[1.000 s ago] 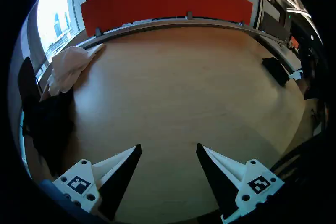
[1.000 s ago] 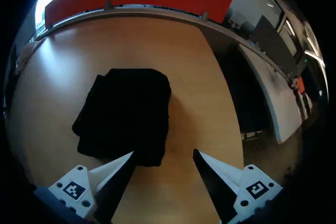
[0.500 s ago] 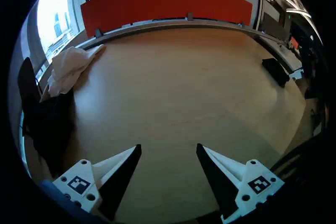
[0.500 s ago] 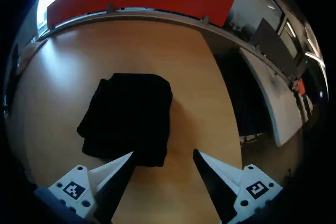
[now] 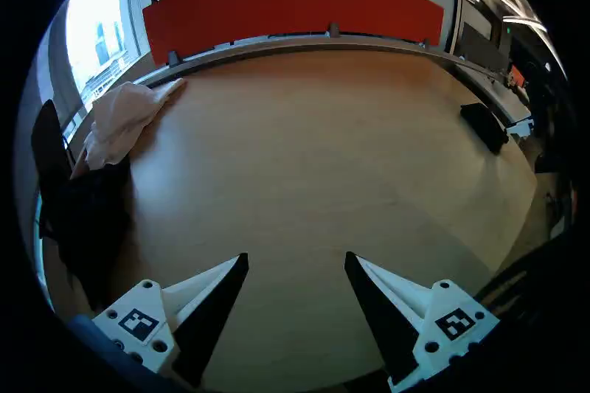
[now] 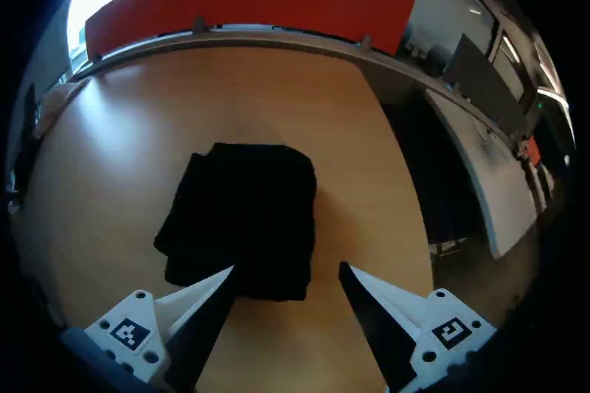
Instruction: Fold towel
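Towel [image 6: 243, 220], black, lies folded in a rough rectangle flat on the wooden desk [image 6: 103, 172]. Its near edge is just ahead of the right gripper [image 6: 287, 266], whose jaws stand apart, holding nothing. The left gripper [image 5: 295, 256] is over bare desk, jaws likewise apart and empty. A pale crumpled cloth [image 5: 122, 116] sits at the desk's far left edge, near a red partition [image 5: 295, 6].
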Demonstrator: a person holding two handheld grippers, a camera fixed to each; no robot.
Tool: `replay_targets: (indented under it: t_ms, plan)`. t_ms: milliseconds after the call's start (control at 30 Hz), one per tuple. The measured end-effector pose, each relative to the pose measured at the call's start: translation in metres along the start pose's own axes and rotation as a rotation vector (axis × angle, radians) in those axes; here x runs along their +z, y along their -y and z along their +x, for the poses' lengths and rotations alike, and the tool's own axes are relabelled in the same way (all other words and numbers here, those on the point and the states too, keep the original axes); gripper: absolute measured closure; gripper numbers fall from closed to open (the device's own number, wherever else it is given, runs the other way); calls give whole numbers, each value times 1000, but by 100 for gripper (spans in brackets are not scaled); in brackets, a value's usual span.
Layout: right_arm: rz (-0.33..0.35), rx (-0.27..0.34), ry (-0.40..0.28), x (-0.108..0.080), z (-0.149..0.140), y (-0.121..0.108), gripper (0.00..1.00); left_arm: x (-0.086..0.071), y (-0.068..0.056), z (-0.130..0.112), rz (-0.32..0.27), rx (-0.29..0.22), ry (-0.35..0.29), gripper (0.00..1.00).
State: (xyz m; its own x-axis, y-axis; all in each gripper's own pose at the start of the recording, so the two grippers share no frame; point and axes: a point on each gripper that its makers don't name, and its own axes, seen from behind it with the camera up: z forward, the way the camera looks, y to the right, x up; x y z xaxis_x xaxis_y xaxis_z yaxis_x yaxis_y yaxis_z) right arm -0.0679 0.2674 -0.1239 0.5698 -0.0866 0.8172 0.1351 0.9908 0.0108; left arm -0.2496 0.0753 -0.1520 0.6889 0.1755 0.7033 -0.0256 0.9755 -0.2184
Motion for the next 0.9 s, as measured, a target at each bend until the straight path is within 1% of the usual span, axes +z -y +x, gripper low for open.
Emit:
replay_targets:
  t_ms: [367,467,667,900]
  plan:
    - [78,-5,-39,7,19,43,0,-2,2,-1,6,-8,-2,3]
    - [91,-6,-43,9,21,50,0,-2,3,-2,8,-10,-1,3]
    - [106,-2,-47,9,21,56,0,-3,4,-4,11,-11,1,3]
    - [119,2,-35,13,10,62,0,-4,3,-7,11,-13,4,3]
